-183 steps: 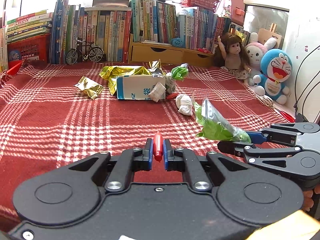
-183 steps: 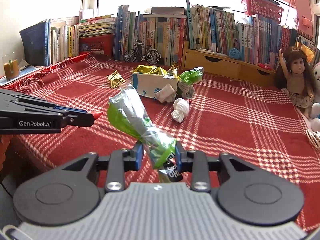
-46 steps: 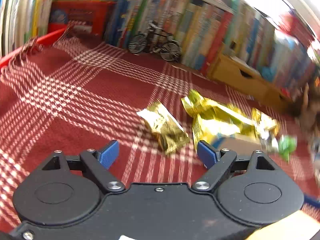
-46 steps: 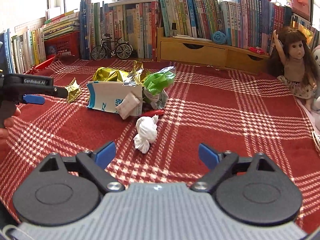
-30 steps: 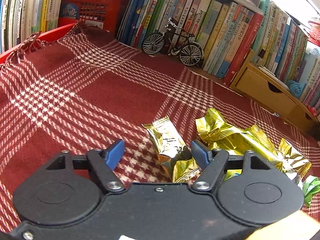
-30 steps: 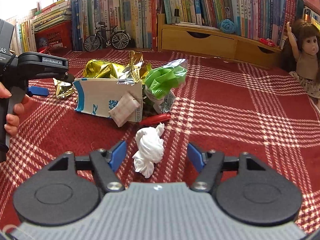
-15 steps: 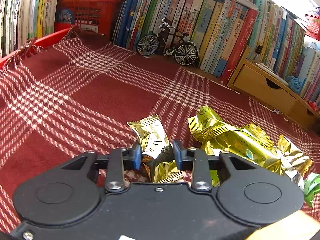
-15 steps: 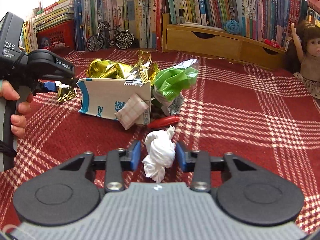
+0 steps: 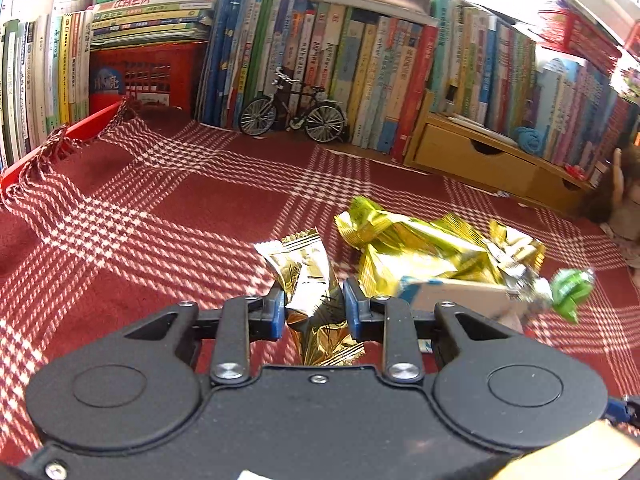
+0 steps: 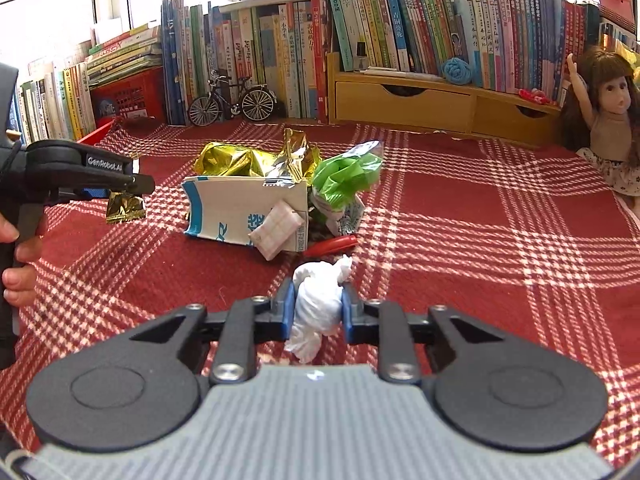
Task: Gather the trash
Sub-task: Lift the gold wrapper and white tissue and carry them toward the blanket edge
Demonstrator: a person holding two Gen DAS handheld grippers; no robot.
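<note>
In the left wrist view my left gripper (image 9: pixel 314 306) is shut on a small gold snack wrapper (image 9: pixel 306 264). The right wrist view shows that wrapper (image 10: pixel 125 206) hanging from the left gripper (image 10: pixel 140 185) just above the red plaid cloth (image 10: pixel 480 240). My right gripper (image 10: pixel 318 310) has its jaws closing, and both blue pads press on a crumpled white tissue (image 10: pixel 320 284). Beyond it lies a trash pile: a white-and-blue carton (image 10: pixel 236 208), a crumpled gold foil bag (image 10: pixel 236 162), a green plastic bag (image 10: pixel 344 178) and a red scrap (image 10: pixel 332 245).
Rows of books (image 10: pixel 360 20) line the back, with a toy bicycle (image 10: pixel 232 100) and a wooden drawer unit (image 10: pixel 404 102) in front. A doll (image 10: pixel 608 120) sits at the right. A red crate (image 10: pixel 128 94) stands back left. A person's hand (image 10: pixel 18 256) holds the left gripper's handle.
Both grippers closed: the left on the gold wrapper, the right on the white tissue. The left gripper then lifted the wrapper off the cloth and swung right; the right rose slightly.
</note>
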